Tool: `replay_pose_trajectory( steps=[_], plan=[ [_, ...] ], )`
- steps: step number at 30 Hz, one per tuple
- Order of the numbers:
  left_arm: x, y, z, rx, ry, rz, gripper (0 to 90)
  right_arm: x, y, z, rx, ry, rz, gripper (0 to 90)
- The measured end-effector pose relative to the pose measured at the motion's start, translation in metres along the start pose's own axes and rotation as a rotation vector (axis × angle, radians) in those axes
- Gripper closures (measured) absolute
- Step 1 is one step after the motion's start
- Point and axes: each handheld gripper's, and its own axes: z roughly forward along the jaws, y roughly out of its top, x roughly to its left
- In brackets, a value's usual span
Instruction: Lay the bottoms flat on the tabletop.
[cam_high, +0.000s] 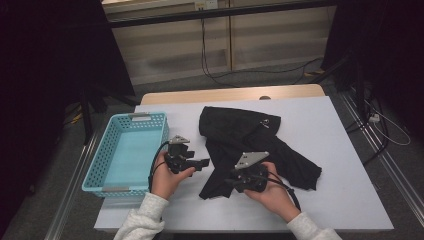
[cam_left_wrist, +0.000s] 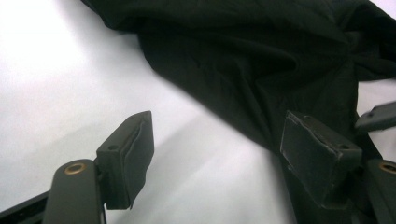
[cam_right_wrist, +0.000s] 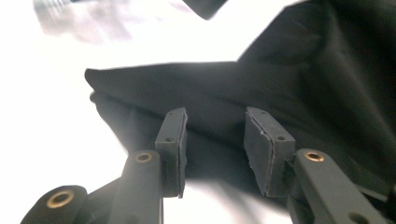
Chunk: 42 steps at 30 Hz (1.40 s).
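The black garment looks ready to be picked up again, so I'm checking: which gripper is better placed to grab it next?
Probably the right gripper: its open jaws already point at the black garment, just over its near edge. The left gripper is open too, mostly over bare table.

White table (cam_high: 340, 150): black garment (cam_high: 250, 140) spread centre, turquoise basket (cam_high: 100, 165) left.

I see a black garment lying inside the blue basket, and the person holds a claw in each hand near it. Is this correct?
Not quite. The black garment lies on the white table, to the right of the blue basket, which holds nothing; the high view shows this. The rest is right: the person holds the left claw and the right claw in the hands, close to the garment.
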Motion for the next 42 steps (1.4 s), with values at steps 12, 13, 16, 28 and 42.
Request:
replay_pose_trajectory(
  steps=[12,13,16,28,42],
  plan=[
    [0.0,-0.005,-0.001,0.0,0.009,-0.003,25.2,0.011,0.01,0.03,0.026,0.027,-0.062,87.7],
    [0.0,-0.006,0.0,-0.003,0.007,-0.006,25.2,0.009,0.01,0.029,0.026,0.027,-0.055,88.7],
    [-0.001,-0.007,0.0,-0.005,0.006,-0.008,25.2,0.003,0.013,0.02,-0.007,0.036,-0.029,88.2],
    [-0.007,-0.01,0.004,0.005,-0.017,-0.003,26.0,-0.041,-0.011,-0.051,-0.071,-0.021,0.107,89.3],
    [-0.02,-0.009,0.024,0.031,-0.064,0.019,32.7,-0.052,-0.05,-0.066,0.035,-0.136,0.121,81.6]
  ],
)
